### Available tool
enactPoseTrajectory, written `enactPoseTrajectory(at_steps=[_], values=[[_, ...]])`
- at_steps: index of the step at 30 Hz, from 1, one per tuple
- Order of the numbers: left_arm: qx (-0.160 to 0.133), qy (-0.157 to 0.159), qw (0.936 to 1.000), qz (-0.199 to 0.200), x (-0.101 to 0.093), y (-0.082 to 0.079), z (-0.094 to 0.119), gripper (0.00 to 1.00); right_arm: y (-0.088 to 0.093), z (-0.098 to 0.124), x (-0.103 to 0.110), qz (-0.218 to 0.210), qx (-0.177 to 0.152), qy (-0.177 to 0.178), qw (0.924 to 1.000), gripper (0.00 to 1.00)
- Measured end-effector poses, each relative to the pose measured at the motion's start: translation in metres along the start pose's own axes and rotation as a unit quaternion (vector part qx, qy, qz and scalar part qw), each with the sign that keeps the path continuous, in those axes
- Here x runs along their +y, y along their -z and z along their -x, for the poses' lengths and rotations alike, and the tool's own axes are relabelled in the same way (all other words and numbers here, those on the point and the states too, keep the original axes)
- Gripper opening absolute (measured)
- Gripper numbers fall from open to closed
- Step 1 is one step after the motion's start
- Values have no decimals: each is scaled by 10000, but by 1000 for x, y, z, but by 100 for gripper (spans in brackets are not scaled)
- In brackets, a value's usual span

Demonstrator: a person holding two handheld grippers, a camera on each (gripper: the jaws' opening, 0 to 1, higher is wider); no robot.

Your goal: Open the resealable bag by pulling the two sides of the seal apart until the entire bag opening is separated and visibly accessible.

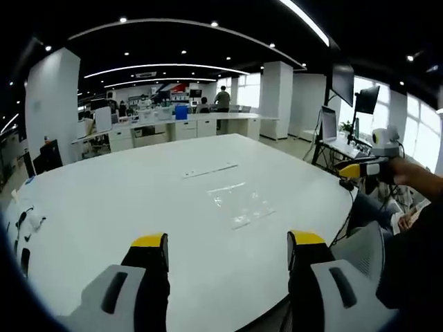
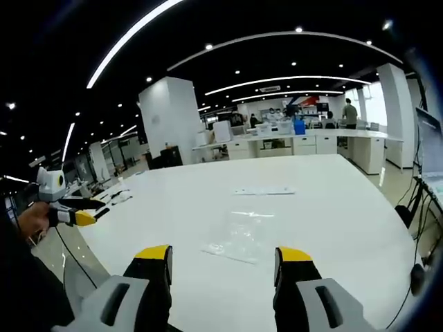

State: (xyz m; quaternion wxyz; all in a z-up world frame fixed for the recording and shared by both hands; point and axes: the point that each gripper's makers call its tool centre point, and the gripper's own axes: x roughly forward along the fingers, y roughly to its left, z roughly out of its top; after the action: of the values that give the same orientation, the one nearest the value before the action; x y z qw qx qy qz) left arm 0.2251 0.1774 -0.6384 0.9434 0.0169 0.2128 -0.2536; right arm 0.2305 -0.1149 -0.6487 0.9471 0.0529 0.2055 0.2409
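Observation:
A clear resealable bag (image 1: 242, 200) lies flat on the big white table (image 1: 124, 200), a little ahead of my left gripper (image 1: 228, 241). That gripper is open, nothing between its yellow-tipped jaws. Off the table's right edge a hand holds my right gripper (image 1: 360, 169). In the right gripper view the bag (image 2: 242, 238) lies just beyond my open, empty right gripper (image 2: 223, 254), close to the near table edge. The left gripper (image 2: 76, 216) is held by a hand at the far left, off the table (image 2: 332, 207).
A second clear flat strip (image 1: 210, 170) (image 2: 264, 191) lies farther back on the table. A small white device with cables (image 1: 28, 221) sits at the table's left edge. Monitors on a desk (image 1: 346, 124) stand to the right. Office counters, pillars and people are far behind.

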Motion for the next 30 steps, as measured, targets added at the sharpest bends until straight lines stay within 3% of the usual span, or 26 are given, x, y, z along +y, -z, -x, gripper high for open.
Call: enactPoseTrajectory(at_steps=[17,21,30], values=[[-26,-9,10000,78,-1,0,0,67,4,-10,9,-15,61,-84,9999,58],[115,-46,9999,47,1,9,-2,66,3,-9,-1,-14,51,147,9999,59],[123,3,9999,114,0,14,-3,66,0,-5,-11,-96,-6,331,9994,59]])
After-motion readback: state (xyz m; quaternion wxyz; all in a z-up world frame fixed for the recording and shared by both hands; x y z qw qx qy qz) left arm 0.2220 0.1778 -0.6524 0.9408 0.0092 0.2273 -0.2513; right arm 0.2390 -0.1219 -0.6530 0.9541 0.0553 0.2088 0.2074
